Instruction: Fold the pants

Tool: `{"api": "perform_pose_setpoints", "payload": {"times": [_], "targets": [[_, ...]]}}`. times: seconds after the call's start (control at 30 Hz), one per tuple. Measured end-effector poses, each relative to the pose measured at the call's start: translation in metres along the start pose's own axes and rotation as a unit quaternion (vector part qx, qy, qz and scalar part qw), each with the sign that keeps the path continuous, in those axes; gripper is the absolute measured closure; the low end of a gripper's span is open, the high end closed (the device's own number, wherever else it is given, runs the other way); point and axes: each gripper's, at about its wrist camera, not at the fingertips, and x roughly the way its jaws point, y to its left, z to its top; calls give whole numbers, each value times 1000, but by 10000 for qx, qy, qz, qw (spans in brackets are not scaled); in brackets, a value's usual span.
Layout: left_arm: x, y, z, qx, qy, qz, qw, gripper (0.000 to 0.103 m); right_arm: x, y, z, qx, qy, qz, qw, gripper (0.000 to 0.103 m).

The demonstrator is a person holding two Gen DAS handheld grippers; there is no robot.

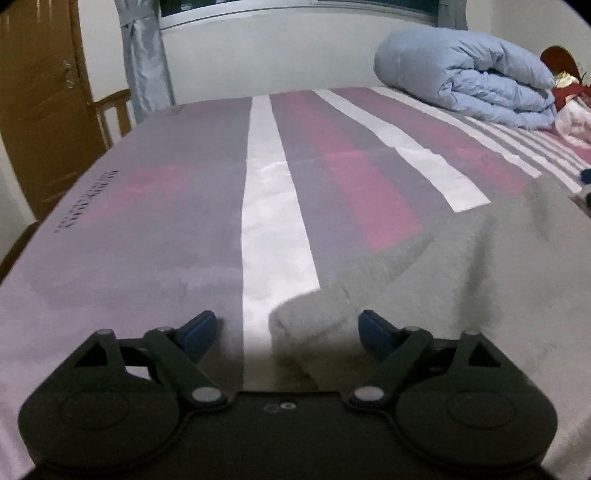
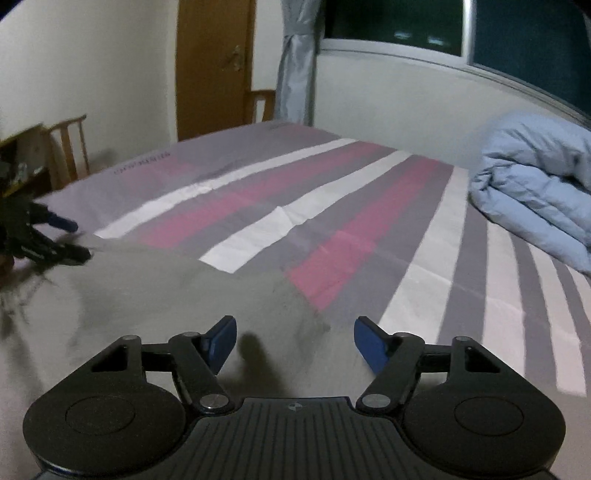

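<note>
Pretty dim indoor light here, flat and a bit grey, and the window is dark so none of it comes from outside. My fisheye bends the bed edges hard and the corners go black. Everything's smeared with motion blur, worst on the grey pants and my left gripper at the frame edge. Soft shadow under my right gripper.

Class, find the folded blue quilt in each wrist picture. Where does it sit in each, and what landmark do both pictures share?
Left wrist view: the blue quilt lies at the upper right, at the far end of the striped bed.
Right wrist view: the blue quilt lies at the right edge, halfway up.
Shared landmark: the brown door beside the grey curtain.
</note>
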Motion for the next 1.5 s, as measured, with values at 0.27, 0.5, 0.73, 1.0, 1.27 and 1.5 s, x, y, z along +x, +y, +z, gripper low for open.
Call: {"api": "perform_pose_setpoints", "payload": {"times": [0.27, 0.5, 0.73, 1.0, 1.27, 1.5], "targets": [[28, 19, 2, -331, 28, -837, 9959, 27, 67, -14, 1, -333, 701, 480, 9958, 32], [32, 23, 14, -307, -159, -1092, 9934, 73, 67, -17, 1, -203, 777, 803, 9935, 81], [-37, 24, 13, -166, -1024, -1341, 9855, 91, -5, 13, 14, -468, 328, 471, 9973, 90], [-137, 16, -4, -81, -1803, -1758, 9677, 91, -116, 87, -8, -1518, -160, -102, 9882, 90], [-190, -3, -77, -167, -1705, -1708, 9703, 88, -178, 152, -85, -1768, -223, -346, 9834, 88], [-217, -17, -147, -725, -919, -998, 9881, 77, -214, 179, -158, -903, -276, -421, 9946, 62]]}}
